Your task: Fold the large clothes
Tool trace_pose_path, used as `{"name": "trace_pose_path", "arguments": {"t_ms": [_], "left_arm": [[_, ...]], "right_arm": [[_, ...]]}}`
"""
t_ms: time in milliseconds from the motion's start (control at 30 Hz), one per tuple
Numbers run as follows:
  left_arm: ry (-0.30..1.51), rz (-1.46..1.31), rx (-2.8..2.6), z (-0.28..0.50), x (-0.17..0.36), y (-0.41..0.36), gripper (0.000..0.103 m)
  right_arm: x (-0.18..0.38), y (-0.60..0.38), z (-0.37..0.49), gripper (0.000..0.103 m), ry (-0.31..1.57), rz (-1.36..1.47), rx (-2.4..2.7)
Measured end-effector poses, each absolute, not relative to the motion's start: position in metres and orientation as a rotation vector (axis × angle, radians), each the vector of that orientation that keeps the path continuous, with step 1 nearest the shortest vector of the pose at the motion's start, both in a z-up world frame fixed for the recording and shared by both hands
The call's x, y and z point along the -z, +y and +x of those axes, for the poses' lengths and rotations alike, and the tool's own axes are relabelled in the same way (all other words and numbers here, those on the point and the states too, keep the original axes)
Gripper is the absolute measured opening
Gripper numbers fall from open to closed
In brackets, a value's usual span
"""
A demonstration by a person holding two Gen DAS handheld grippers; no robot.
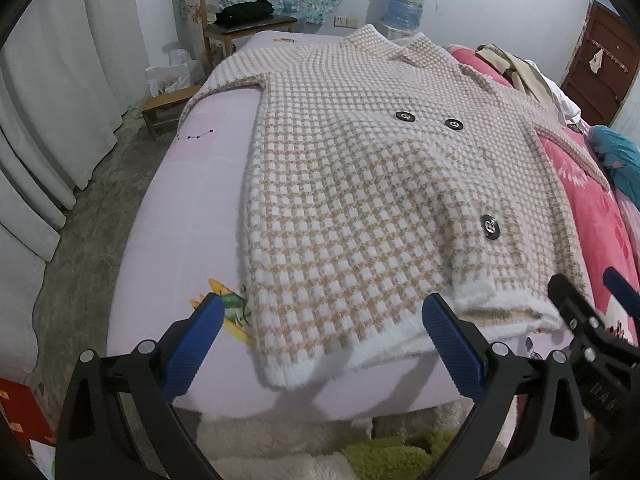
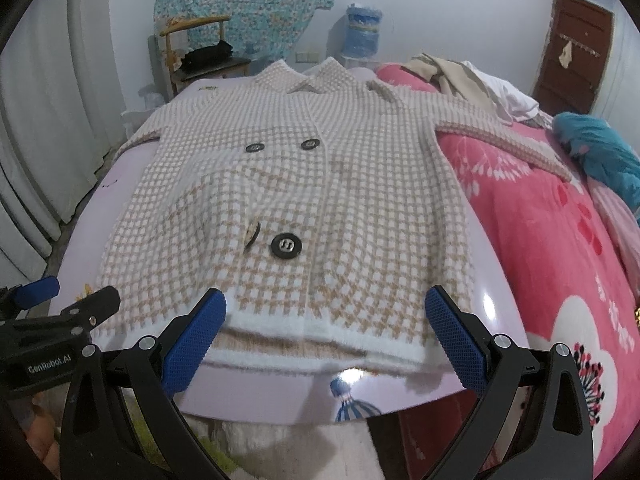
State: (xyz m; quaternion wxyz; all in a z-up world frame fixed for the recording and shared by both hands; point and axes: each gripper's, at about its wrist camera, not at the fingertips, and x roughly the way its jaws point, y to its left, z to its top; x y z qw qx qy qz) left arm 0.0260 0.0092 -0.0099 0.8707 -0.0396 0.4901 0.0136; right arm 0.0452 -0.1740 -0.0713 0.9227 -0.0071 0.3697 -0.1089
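Observation:
A large beige-and-white checked fuzzy coat (image 1: 360,184) with black buttons lies spread flat, front up, on a lilac bed sheet (image 1: 188,216); it also shows in the right wrist view (image 2: 312,200). Its white hem lies toward me and its sleeves reach out to both sides. My left gripper (image 1: 324,340) is open and empty, hovering over the hem's left corner. My right gripper (image 2: 326,336) is open and empty, just above the hem's right part. Each gripper shows at the edge of the other's view.
A pink flowered blanket (image 2: 560,240) covers the bed's right side, with a teal cloth (image 2: 600,152) and beige clothes (image 2: 460,76) on it. A wooden chair (image 1: 240,20), a low stool (image 1: 168,108) and grey curtains (image 1: 48,120) stand on the left. A brown door (image 2: 572,48) is at the far right.

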Motion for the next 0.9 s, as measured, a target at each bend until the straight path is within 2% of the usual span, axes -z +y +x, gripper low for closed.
{"name": "trace_pose_path", "arguments": {"t_ms": [400,900], "left_arm": [[1.008,-0.052,-0.044,0.072,0.012,0.035,0.098],[0.784,-0.22,0.069,0.104,-0.014,0.09,0.097]], "right_arm": [[0.064,-0.17,0.083,0.095,0.734,-0.033,0.238],[0.046,-0.17,0.144,0.095,0.68,-0.058,0.133]]}}
